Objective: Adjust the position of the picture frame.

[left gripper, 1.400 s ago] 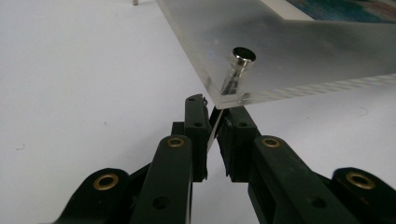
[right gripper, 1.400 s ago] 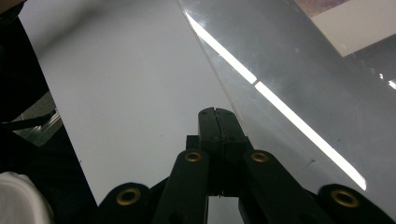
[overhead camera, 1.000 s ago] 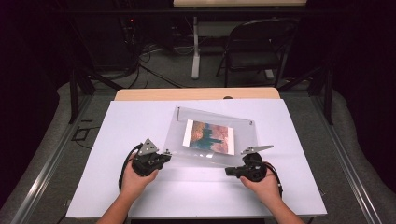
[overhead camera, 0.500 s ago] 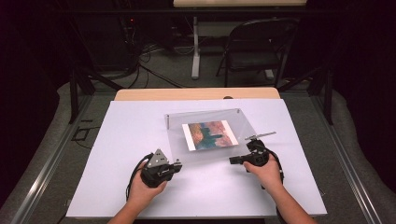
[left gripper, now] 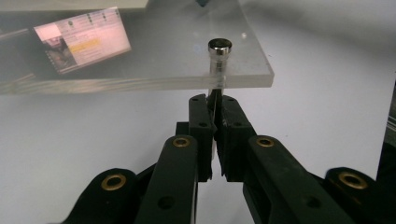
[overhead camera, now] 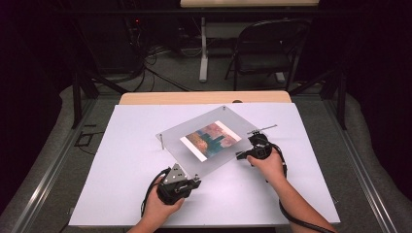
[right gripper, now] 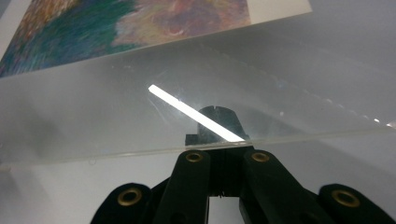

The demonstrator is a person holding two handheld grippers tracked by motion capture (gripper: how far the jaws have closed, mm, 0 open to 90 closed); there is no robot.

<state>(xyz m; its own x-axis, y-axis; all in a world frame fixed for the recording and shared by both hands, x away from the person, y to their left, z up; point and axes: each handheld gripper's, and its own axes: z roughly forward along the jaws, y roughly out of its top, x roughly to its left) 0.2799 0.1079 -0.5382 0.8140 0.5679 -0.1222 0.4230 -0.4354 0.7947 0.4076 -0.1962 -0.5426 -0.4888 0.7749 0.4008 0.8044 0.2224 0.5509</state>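
Observation:
A clear acrylic plate [overhead camera: 194, 150] with a colourful picture [overhead camera: 210, 140] under it stands on short metal posts, turned cornerwise on the white table. Its near corner carries a capped metal post [left gripper: 218, 65]. My left gripper [left gripper: 215, 100], also [overhead camera: 193, 179], is shut on that post just below the plate. In the right gripper view the plate's edge [right gripper: 140, 151] crosses above my right gripper [right gripper: 215, 116]. That gripper's jaws are together beneath the plate and blurred through it. In the high view my right gripper [overhead camera: 241, 155] sits at the plate's right edge.
The white table top [overhead camera: 121, 194] has a wooden strip [overhead camera: 204, 98] along its far edge. Another post [overhead camera: 161, 141] stands under the plate's left corner. A folding chair [overhead camera: 265, 53] and cables lie on the floor beyond the table.
The plate went from tilted up to lying flat, then turned counter-clockwise. My right gripper moved away from me with its side; the left gripper shifted slightly right at the near corner.

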